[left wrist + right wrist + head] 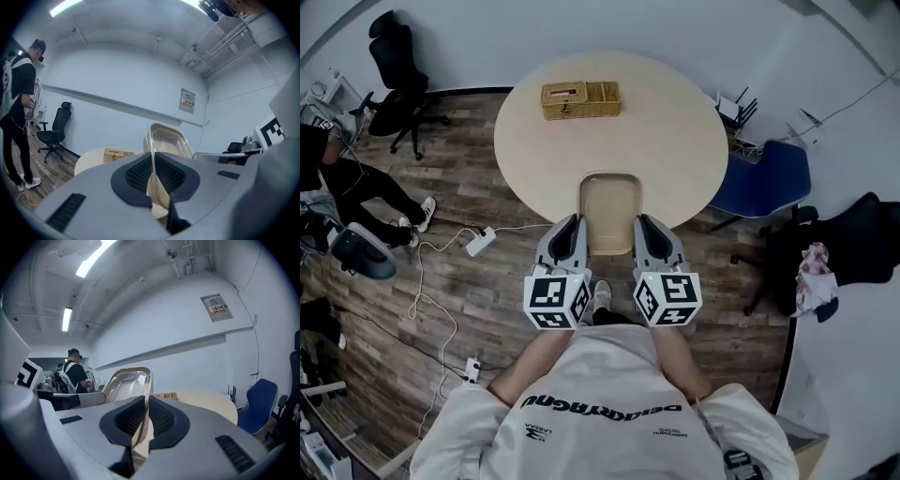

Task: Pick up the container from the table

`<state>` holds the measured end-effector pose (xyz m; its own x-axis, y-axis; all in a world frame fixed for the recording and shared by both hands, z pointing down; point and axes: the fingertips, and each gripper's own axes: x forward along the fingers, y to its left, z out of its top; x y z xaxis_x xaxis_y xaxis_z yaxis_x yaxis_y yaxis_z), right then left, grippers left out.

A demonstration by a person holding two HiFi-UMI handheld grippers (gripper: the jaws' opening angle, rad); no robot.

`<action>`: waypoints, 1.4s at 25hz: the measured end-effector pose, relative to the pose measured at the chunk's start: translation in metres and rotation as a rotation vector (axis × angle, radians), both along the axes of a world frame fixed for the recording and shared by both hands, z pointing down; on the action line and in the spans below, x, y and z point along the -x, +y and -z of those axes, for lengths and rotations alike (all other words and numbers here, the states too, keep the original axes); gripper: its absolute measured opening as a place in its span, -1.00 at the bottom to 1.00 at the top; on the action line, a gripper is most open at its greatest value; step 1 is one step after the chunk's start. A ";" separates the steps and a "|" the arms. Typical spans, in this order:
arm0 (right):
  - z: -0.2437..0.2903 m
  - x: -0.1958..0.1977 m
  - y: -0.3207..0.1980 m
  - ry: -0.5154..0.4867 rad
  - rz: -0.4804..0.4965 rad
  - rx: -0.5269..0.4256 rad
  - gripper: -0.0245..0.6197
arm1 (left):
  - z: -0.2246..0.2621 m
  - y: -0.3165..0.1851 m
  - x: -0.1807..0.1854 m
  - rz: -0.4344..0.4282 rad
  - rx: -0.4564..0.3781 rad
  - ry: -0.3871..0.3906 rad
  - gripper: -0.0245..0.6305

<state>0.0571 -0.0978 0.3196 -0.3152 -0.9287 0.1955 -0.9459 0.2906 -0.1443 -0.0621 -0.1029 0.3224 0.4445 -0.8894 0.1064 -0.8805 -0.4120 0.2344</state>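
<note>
A clear beige plastic container (610, 210) hangs in the air over the near edge of the round table (675, 131), held between both grippers. My left gripper (572, 236) is shut on its left rim, and the thin rim (152, 157) runs between the dark pads. My right gripper (645, 234) is shut on the right rim (146, 394). In both gripper views the container (166, 138) stands up ahead of the jaws, with its hollow (124, 385) facing inward.
A wicker basket (580, 99) sits at the table's far side. A blue chair (764, 178) stands right of the table, black office chairs (398, 89) at the far left. Cables and a power strip (480, 241) lie on the wood floor. A person (18, 112) stands at the left.
</note>
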 end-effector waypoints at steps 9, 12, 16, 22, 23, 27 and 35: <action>0.017 -0.004 0.009 0.003 -0.006 -0.048 -0.75 | 0.020 0.009 -0.004 0.003 -0.051 -0.005 -0.81; 0.019 -0.007 0.010 0.005 -0.005 -0.056 -0.75 | 0.020 0.010 -0.007 0.003 -0.053 -0.007 -0.81; 0.019 -0.010 0.008 0.002 -0.001 -0.065 -0.75 | 0.019 0.008 -0.010 0.006 -0.056 -0.013 -0.81; 0.021 -0.014 0.002 -0.007 0.002 -0.075 -0.75 | 0.020 0.003 -0.014 0.007 -0.067 -0.020 -0.81; 0.021 -0.013 0.001 -0.008 0.003 -0.077 -0.75 | 0.020 0.003 -0.014 0.008 -0.067 -0.020 -0.81; 0.023 -0.012 -0.002 -0.010 0.008 -0.085 -0.75 | 0.022 0.000 -0.012 0.015 -0.073 -0.011 -0.81; 0.021 -0.016 -0.001 -0.013 0.012 -0.087 -0.75 | 0.021 0.002 -0.016 0.021 -0.075 -0.002 -0.81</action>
